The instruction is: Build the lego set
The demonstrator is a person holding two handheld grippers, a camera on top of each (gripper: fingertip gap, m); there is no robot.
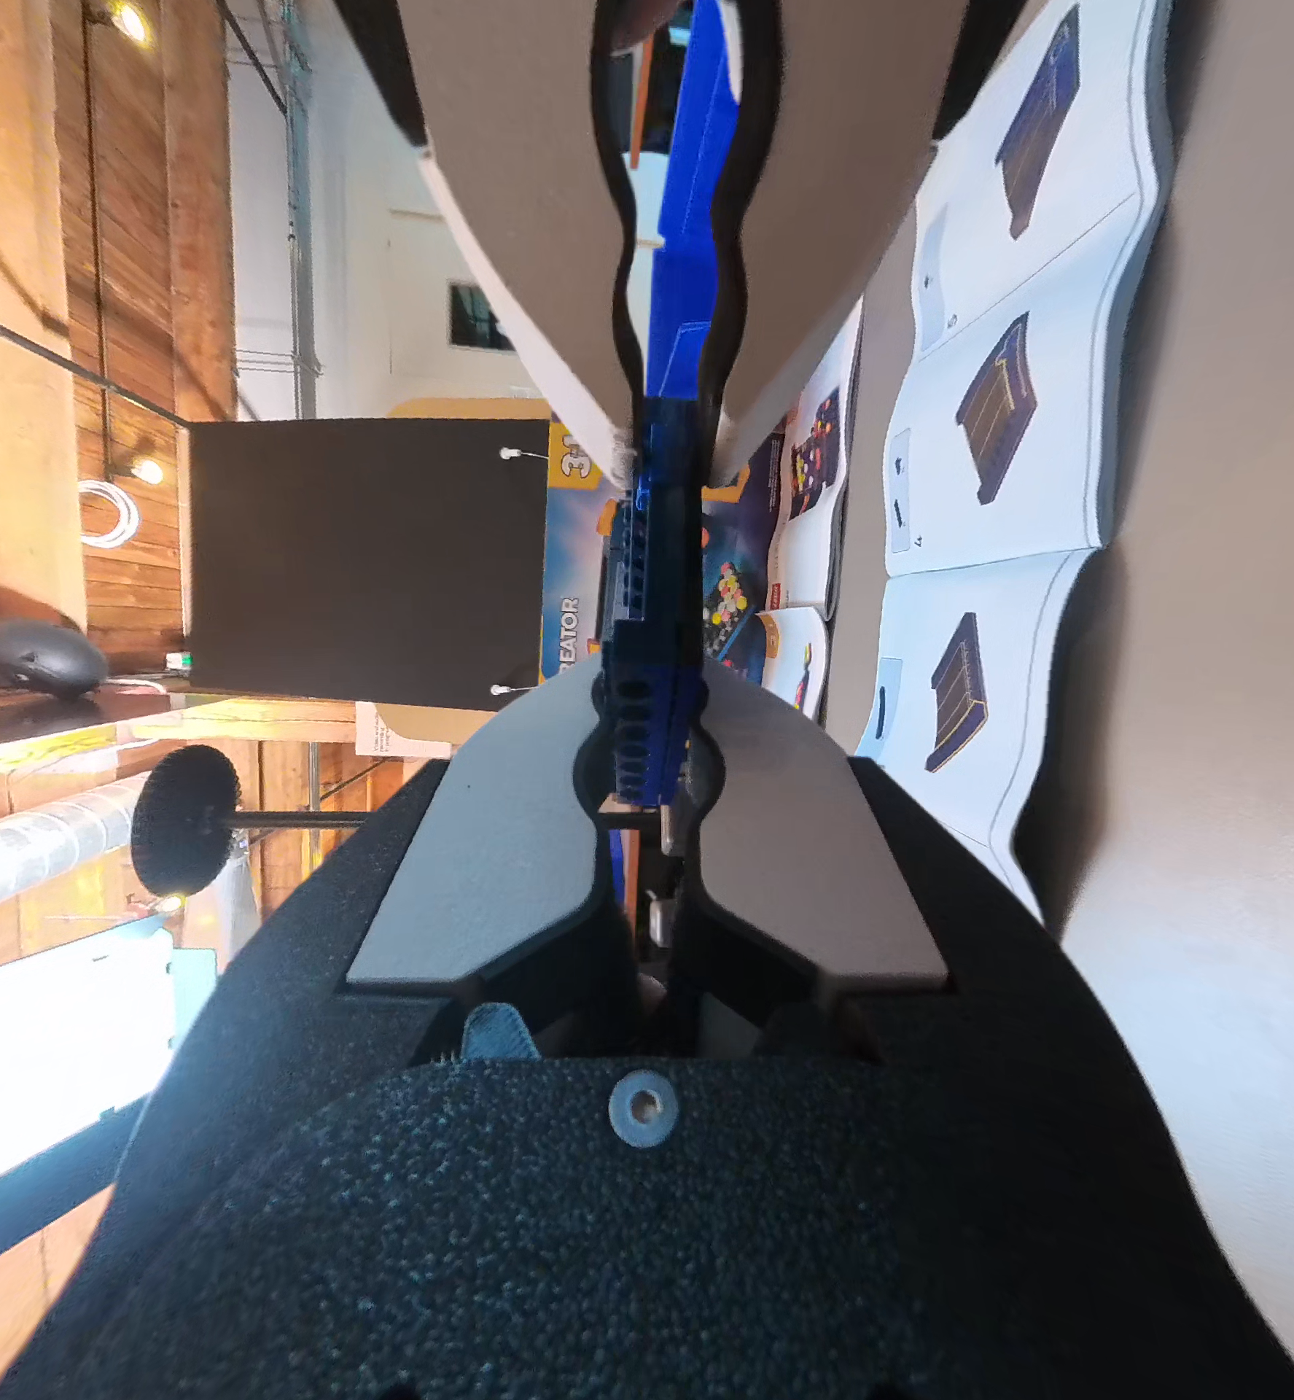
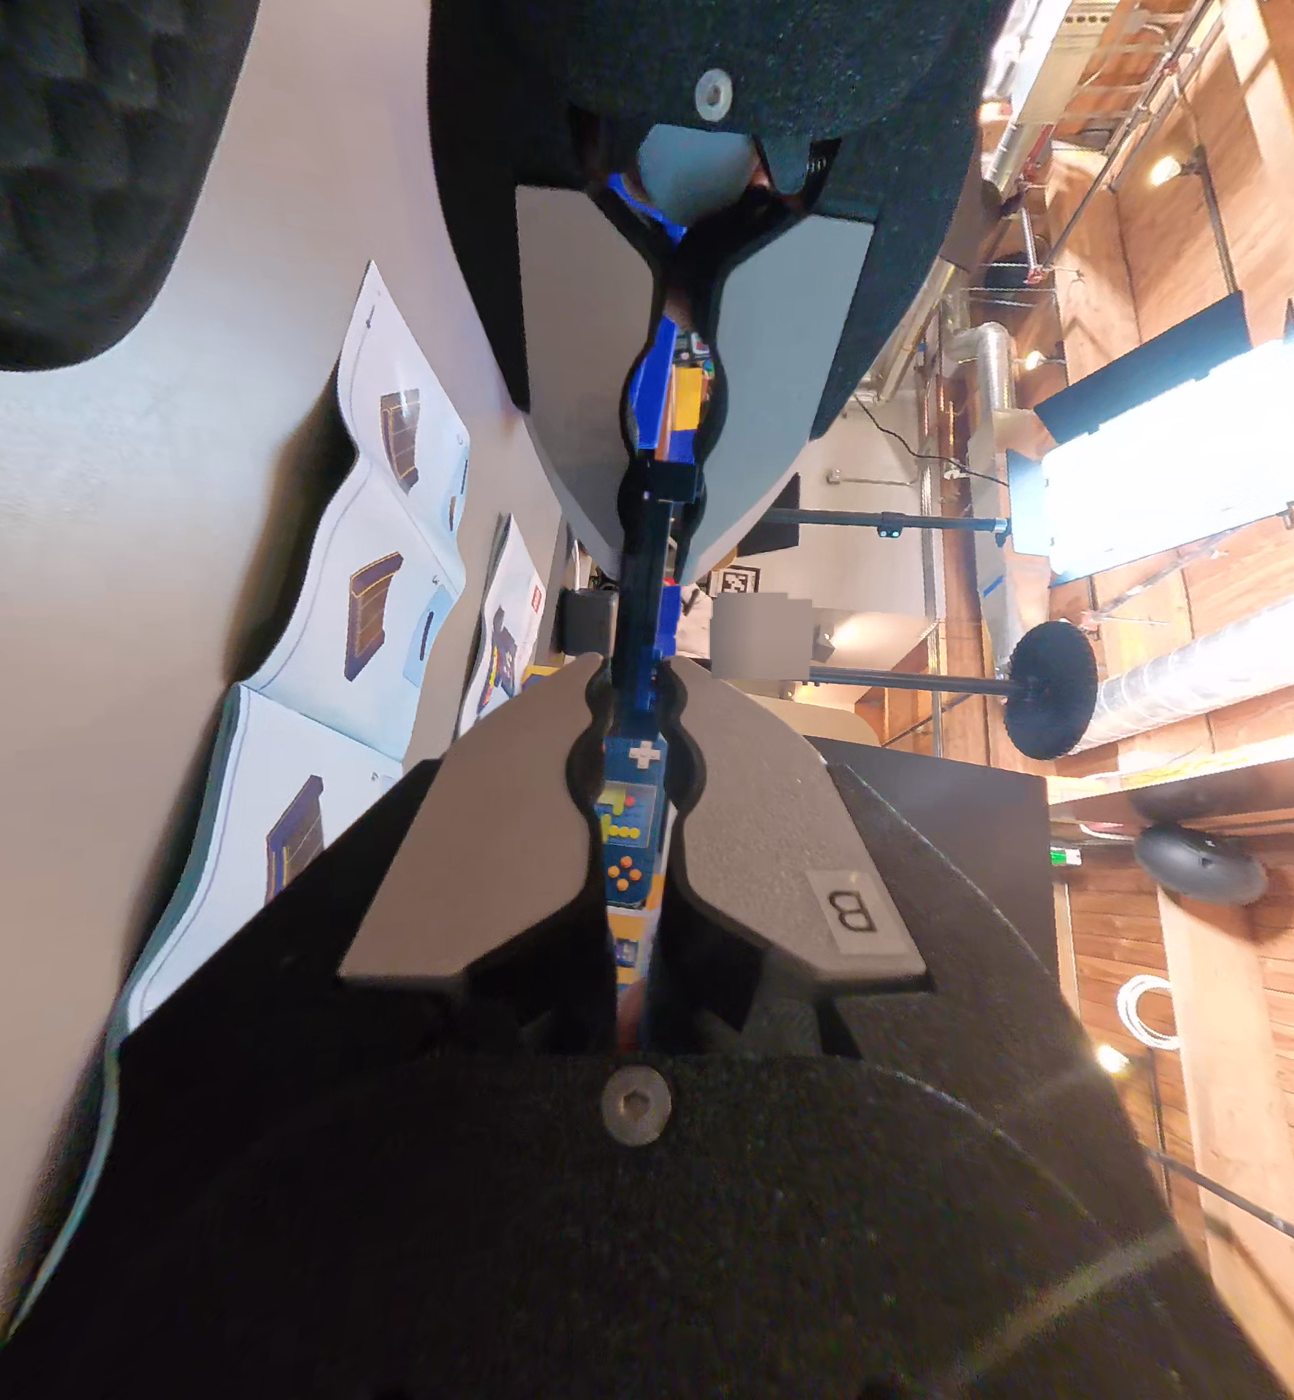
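Note:
A flat dark blue and black brick assembly (image 1: 655, 560) is held edge-on in the air between my two grippers, which face each other. In the left wrist view my left gripper (image 1: 651, 682) is shut on its near end, with both pads pressed on the bricks. My right gripper (image 1: 674, 454) comes in from above and clamps the far end. In the right wrist view my right gripper (image 2: 637, 678) is shut on the near end of the assembly (image 2: 643, 598), and my left gripper (image 2: 659, 523) grips the other end.
An open instruction booklet (image 1: 1007, 424) lies on the grey table (image 1: 1234, 682); it also shows in the right wrist view (image 2: 386, 545). A colourful toy box (image 1: 575, 598) and a black panel (image 1: 363, 560) stand behind. A black foam block (image 2: 60, 151) lies nearby. About 4 cm separates my left fingertips from my right.

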